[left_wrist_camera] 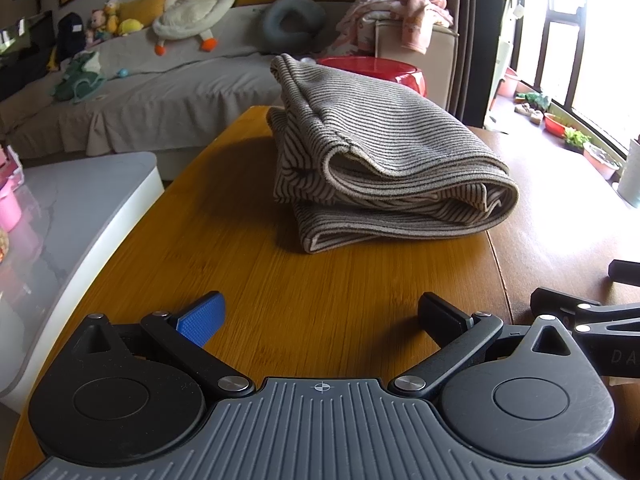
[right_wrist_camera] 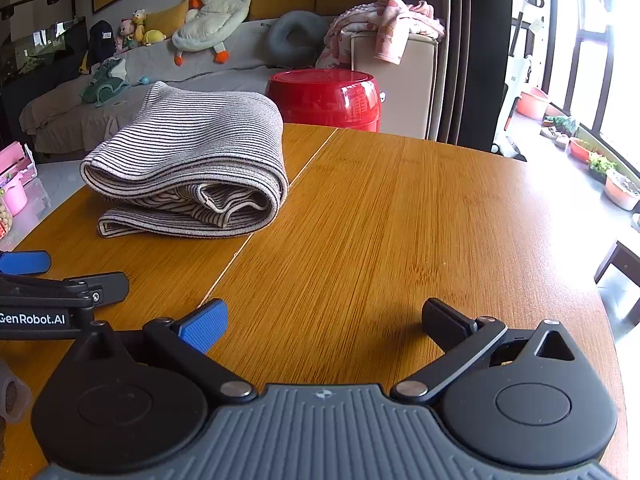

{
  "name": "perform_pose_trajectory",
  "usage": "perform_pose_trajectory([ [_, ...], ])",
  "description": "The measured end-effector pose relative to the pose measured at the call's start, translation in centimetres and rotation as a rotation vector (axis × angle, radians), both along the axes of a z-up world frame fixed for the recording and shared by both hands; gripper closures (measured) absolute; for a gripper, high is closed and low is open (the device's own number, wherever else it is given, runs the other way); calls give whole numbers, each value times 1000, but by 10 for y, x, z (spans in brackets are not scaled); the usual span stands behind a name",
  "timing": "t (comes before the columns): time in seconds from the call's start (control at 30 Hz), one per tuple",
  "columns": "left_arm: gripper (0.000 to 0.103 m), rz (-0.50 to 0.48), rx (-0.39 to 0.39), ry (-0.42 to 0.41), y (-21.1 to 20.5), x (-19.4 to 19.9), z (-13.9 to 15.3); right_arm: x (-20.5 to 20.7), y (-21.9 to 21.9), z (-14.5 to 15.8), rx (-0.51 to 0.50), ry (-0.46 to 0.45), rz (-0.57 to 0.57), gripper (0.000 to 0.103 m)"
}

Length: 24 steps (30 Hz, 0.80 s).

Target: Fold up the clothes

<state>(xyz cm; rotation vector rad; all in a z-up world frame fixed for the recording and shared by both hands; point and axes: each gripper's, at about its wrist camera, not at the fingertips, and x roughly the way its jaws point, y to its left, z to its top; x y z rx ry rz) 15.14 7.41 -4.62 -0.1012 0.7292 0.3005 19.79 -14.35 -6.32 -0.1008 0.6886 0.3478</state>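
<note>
A grey garment with thin dark stripes [left_wrist_camera: 384,152] lies folded in a thick bundle on the wooden table [left_wrist_camera: 320,280]. It also shows in the right wrist view [right_wrist_camera: 192,160], at the table's far left. My left gripper [left_wrist_camera: 320,316] is open and empty, low over the table, a short way in front of the bundle. My right gripper [right_wrist_camera: 324,320] is open and empty, to the right of the left one and right of the bundle. The left gripper's fingers [right_wrist_camera: 60,280] show at the left edge of the right wrist view.
A red drum stool [right_wrist_camera: 326,98] stands behind the table. A grey sofa [left_wrist_camera: 160,92] with plush toys is beyond it. A white marble side table [left_wrist_camera: 68,216] with pink items stands left. A cabinet draped in pink cloth [right_wrist_camera: 392,40] is behind. Plant pots [right_wrist_camera: 616,184] line the window at right.
</note>
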Motion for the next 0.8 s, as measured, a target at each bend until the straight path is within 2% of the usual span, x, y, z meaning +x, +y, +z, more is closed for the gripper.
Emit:
perform_pose_trajectory([
  [0.27,0,31,-1,-1,-2,-7,0,4,1,0,-8,-1,-46,0],
  [0.8,0,21,-20,-7,1,-7,2,13,3,-1,-9,-4,-28,0],
])
